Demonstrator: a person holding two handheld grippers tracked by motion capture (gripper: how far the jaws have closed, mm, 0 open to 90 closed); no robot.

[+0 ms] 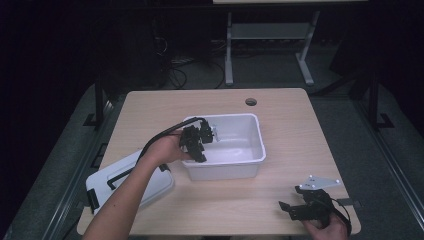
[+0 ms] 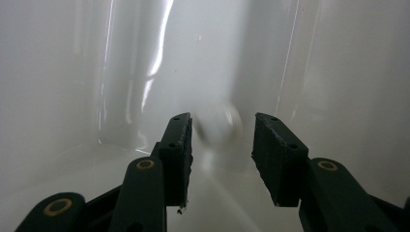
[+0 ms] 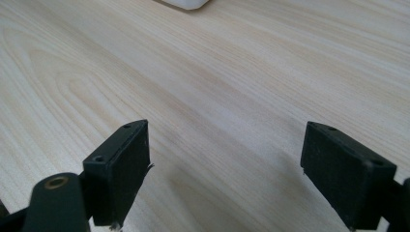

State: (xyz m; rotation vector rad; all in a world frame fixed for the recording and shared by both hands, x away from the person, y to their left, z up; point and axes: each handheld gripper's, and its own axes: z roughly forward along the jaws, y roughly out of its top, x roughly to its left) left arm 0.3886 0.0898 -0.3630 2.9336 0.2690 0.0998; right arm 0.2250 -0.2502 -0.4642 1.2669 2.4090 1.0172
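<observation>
Bench (image 1: 290,125): light wood top; round hole (image 1: 251,102) near far edge.
Tub (image 1: 252,131): white, rectangular, open-topped; near bench centre; long side across.
Tub contents: small roundish pale item (image 2: 220,126), blurred, low against inner wall; identity not discernible. Small light-coloured thing (image 1: 215,133) at left gripper tip in high view, too small to identify.
Lid (image 1: 150,187): white, black handle (image 1: 119,177) and black latch (image 1: 92,197); flat at near-left bench corner, overhanging edge; just left of tub, apart from it.
Left gripper (image 1: 202,136): reaching over left tub rim, pointed into tub interior. Jaws parted, nothing clamped; pale item in line with gap, beyond tips. Contact with item: cannot tell.
Left hand (image 1: 162,148): wrapped around gripper body; cable (image 1: 165,132) arcing above wrist.
Right gripper (image 1: 286,209): low over bare bench at near-right corner, well apart from tub. Jaws spread wide, empty; wood grain between them. Grey plate (image 1: 319,182) on top.
Right hand (image 1: 327,230): at bottom edge, holding gripper.
</observation>
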